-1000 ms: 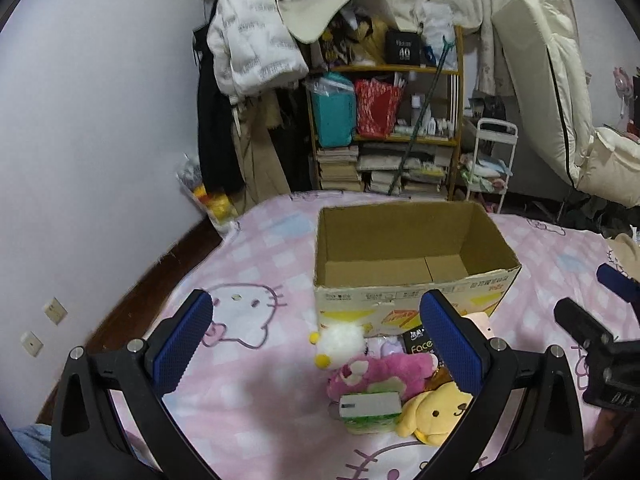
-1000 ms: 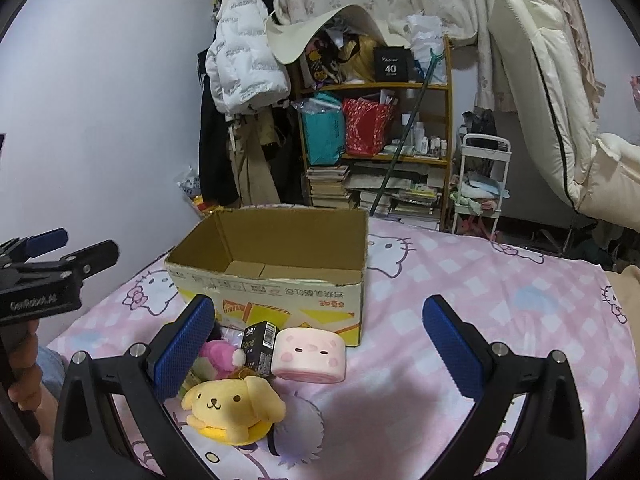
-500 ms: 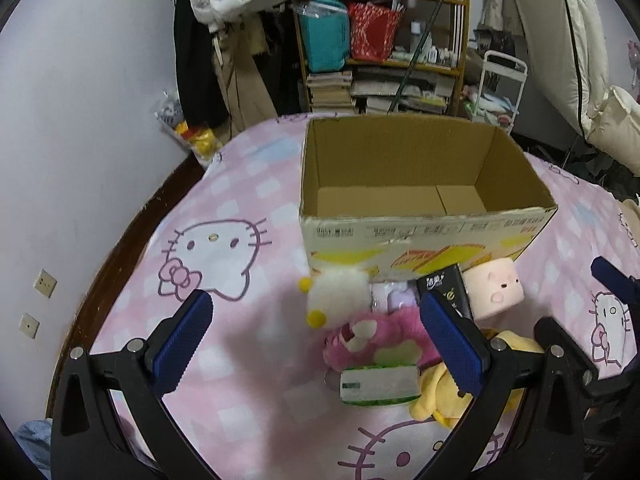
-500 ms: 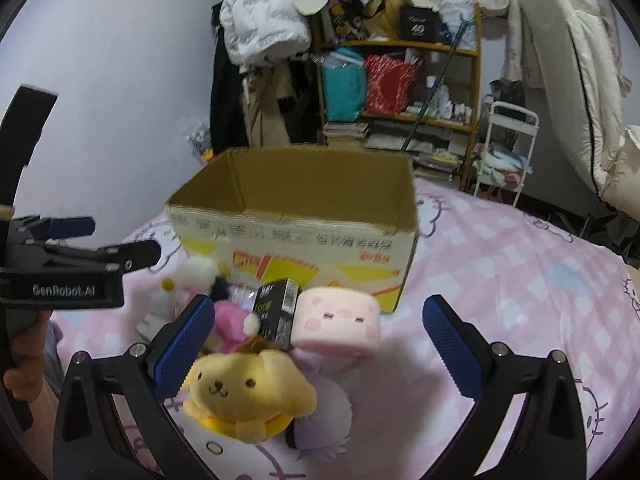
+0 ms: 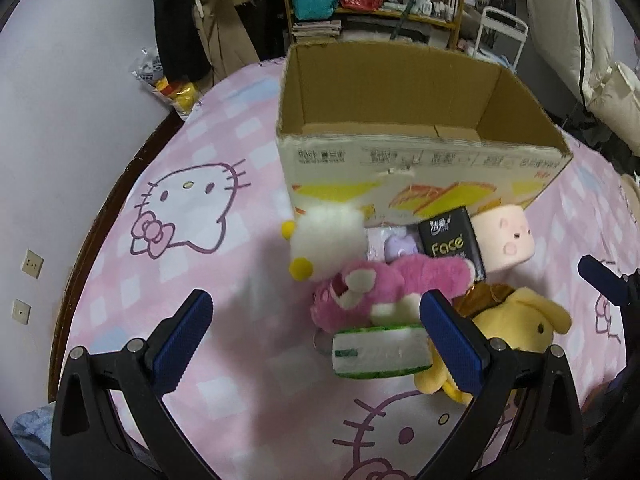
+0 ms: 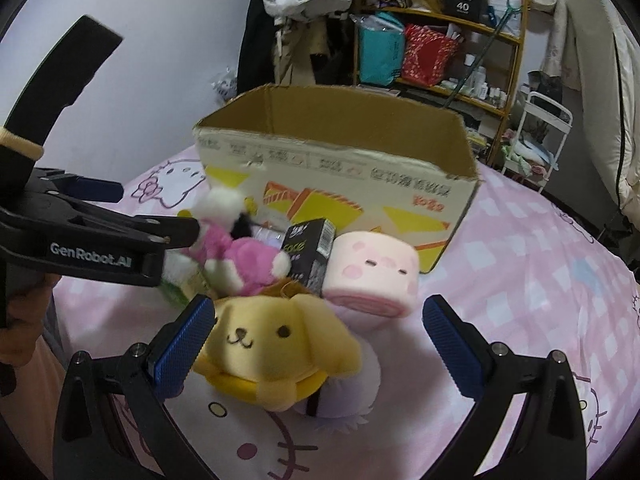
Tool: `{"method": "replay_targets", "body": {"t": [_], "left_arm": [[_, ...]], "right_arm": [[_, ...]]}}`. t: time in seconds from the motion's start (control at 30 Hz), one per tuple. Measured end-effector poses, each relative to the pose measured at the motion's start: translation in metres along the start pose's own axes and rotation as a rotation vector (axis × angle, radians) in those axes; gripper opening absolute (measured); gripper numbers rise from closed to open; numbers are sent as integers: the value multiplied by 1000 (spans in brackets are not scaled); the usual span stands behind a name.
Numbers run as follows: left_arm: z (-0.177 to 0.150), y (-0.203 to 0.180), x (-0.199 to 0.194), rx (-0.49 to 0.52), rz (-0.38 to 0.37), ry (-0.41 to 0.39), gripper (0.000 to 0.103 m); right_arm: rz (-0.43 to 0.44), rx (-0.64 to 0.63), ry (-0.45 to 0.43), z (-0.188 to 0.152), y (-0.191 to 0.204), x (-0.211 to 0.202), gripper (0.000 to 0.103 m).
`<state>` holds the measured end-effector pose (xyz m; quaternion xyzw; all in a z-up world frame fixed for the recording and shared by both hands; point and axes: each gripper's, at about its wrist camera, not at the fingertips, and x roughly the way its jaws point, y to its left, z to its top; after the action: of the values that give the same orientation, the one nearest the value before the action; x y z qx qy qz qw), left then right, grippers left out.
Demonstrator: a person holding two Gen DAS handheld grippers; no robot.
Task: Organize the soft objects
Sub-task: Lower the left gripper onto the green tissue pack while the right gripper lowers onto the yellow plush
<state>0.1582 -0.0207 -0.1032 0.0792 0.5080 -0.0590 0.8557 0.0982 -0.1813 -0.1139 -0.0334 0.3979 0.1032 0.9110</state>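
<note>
Only the right view shows the yellow dog (image 6: 276,344) face-on, and the left tongs (image 6: 176,232) from the side. The left view looks into the bare cardboard box (image 5: 400,96) on the bed (image 5: 180,240). Both tongs gape wide, empty: left tongs (image 5: 316,336) over the fuzzy pink plush (image 5: 384,288), right tongs (image 6: 320,340) around the dog. A smooth pink roll (image 6: 372,276) lies just beside it.

A: Where does the left wrist view sit?

B: Above the pink bedspread (image 5: 192,240), tilted down, close to the cardboard box (image 5: 420,160).

A: And the right?

B: Lower, nearly level, facing the same box (image 6: 340,176) from its right. Both share the yellow plush (image 5: 516,320) (image 6: 276,336).
</note>
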Motion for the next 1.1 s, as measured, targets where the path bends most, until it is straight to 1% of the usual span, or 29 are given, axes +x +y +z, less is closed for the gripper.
{"method": "replay_targets", "body": {"t": [0.1,0.17,0.23,0.3,0.33,0.4,0.47,0.5,0.57,0.67,0.83,0.97,1.1], "left_arm": [[-2,-3,9,3,-27,45,102],[-4,-5,12,2,-46,59,102],[-6,-6,13,3,-55,70,102],[-7,-6,16,3,-51,80,102],[-8,-6,17,-3,-60,85,102],[-9,-5,18,-10,-70,93,102],[-9,-5,18,-9,-73,97,102],[-10,-6,18,-7,-77,94,99],[-11,-7,17,-3,-92,88,95],[-12,-10,15,1,-114,88,89],[-14,-7,12,-42,-123,100,89],[-17,-9,11,-21,-124,101,89],[-19,-12,18,-12,-97,138,88]], "right_arm": [[6,-18,28,-3,5,4,103],[-4,-28,50,-5,8,7,103],[-47,-39,74,-8,8,12,103],[-17,-12,86,-9,4,14,103],[-3,10,94,-9,0,15,103],[43,46,113,-9,-5,17,97],[99,86,138,-10,-9,19,86],[125,99,151,-11,-10,21,82],[166,109,167,-12,-9,22,67],[177,97,165,-12,-5,21,62],[175,85,159,-11,-4,15,59],[171,85,150,-10,-4,11,58],[155,94,131,-9,-7,7,58]]}}
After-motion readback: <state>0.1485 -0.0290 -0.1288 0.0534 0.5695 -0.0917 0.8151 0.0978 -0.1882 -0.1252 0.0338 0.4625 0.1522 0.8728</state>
